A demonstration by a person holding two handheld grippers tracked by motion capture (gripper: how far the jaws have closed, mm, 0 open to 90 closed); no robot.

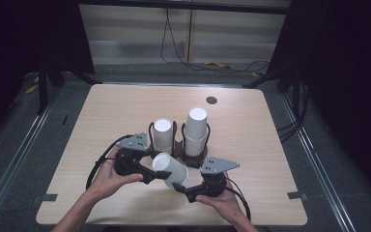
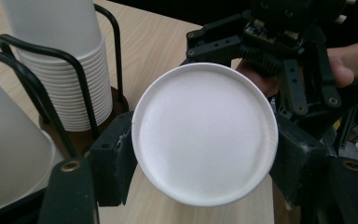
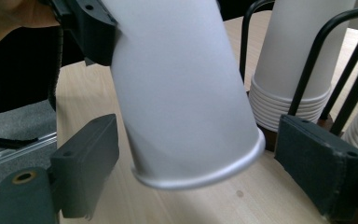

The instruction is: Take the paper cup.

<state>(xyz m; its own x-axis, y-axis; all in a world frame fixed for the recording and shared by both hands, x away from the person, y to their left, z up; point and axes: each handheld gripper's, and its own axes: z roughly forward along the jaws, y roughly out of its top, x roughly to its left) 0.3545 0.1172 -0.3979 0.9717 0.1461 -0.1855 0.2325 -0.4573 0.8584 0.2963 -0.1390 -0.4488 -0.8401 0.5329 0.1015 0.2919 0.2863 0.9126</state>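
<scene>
While I hold the left claw (image 1: 150, 175) clenched on the loose paper cup (image 1: 170, 168), the cup lies tipped on its side above the worktop (image 1: 251, 130), just in front of the wire rack (image 1: 178, 145). In the left gripper view the pads (image 2: 114, 161) press both sides of the cup near its closed base (image 2: 205, 133), which faces that camera.

Behind the cup, the rack stands near the middle of the worktop and carries two stacks of upside-down cups: the left stack (image 1: 163, 135) is the shorter, the right stack (image 1: 196, 130) the taller.

To the right of the cup sits my right claw (image 1: 179, 187), just in front of the rack. In the right gripper view its pads (image 3: 86, 163) stand apart on either side of the cup's rim (image 3: 205, 175) without touching it, so I read that claw as released, with the rim between the jaws.

As I judge it, one cup is already free of the rack and up off the worktop. What is left seems to be the handover or setting down: closing the right claw near the rim, letting go with the left, and placing the cup.
</scene>
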